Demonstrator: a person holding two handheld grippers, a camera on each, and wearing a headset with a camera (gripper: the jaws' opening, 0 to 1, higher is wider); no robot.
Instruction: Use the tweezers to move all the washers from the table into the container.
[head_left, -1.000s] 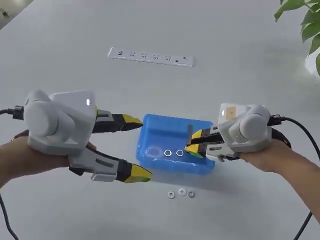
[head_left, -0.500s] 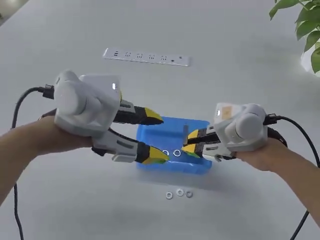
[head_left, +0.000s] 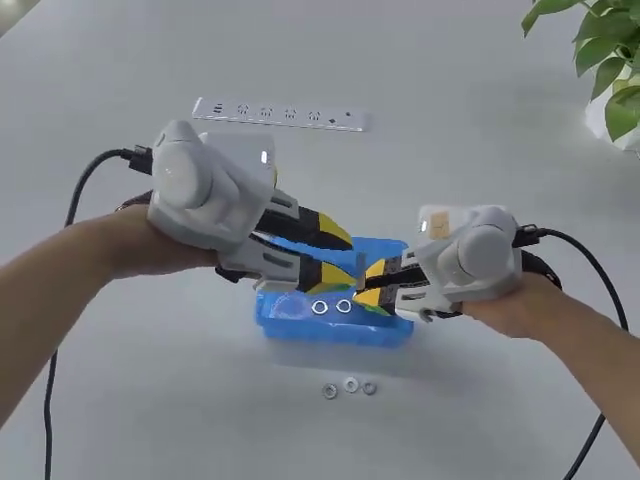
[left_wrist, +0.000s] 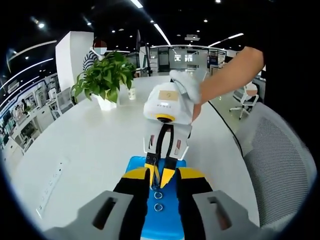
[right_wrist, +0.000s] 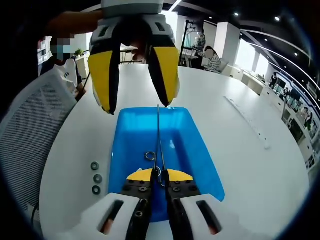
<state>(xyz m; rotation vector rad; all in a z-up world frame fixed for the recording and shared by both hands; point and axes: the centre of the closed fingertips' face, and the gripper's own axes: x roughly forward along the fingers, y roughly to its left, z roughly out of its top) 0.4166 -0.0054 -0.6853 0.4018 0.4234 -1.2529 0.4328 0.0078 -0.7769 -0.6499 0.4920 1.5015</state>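
The right gripper (right_wrist: 159, 176) clamps tweezers (right_wrist: 159, 131) over container (right_wrist: 131, 135); left gripper (right_wrist: 137, 105) jaws apart.

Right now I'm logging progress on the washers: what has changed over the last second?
The left gripper moved right, from beside the blue container to over it, jaws open, facing the right gripper. Nothing was taken or released. Unchanged: the right gripper shut on the tweezers over the container, two washers inside it, three washers on the table.
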